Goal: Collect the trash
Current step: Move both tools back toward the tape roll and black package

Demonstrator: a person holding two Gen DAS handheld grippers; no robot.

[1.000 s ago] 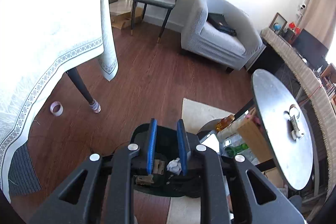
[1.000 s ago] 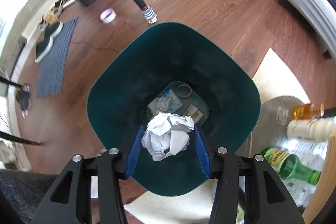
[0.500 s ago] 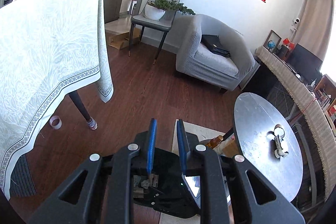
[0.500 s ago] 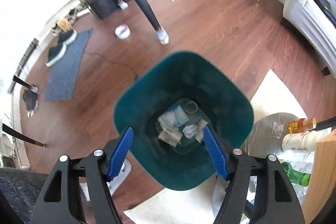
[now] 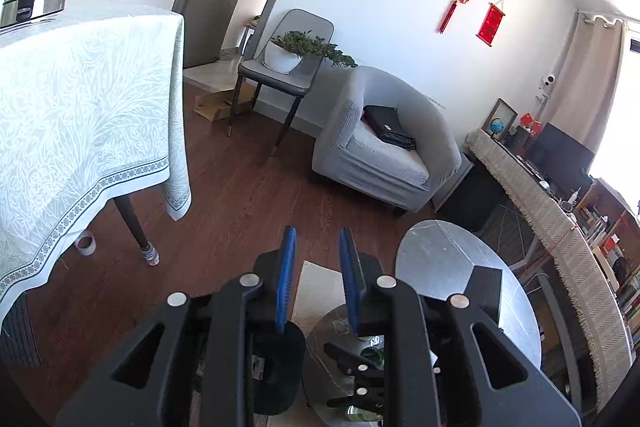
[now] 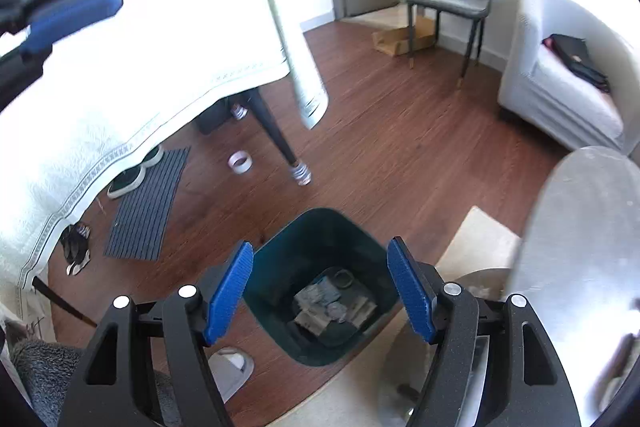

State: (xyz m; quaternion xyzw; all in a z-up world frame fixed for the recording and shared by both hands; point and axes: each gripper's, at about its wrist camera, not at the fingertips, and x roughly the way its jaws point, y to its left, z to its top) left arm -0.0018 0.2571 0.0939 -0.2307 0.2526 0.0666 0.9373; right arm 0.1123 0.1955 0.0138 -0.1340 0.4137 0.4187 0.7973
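Right gripper [image 6: 320, 291] above teal bin [image 6: 280, 259], fingers wide, empty. Left gripper [image 5: 316, 279] narrow, opening, empty. Scan next scrap.

The bin [image 6: 320, 291] is dark teal, squarish with rounded corners, and stands upright and open on the wood floor at the edge of a pale rug. Its trash [image 6: 332, 307] lies flat on the bottom: crumpled white paper, printed wrappers and a small ring, loosely heaped and touching, far below the rim.
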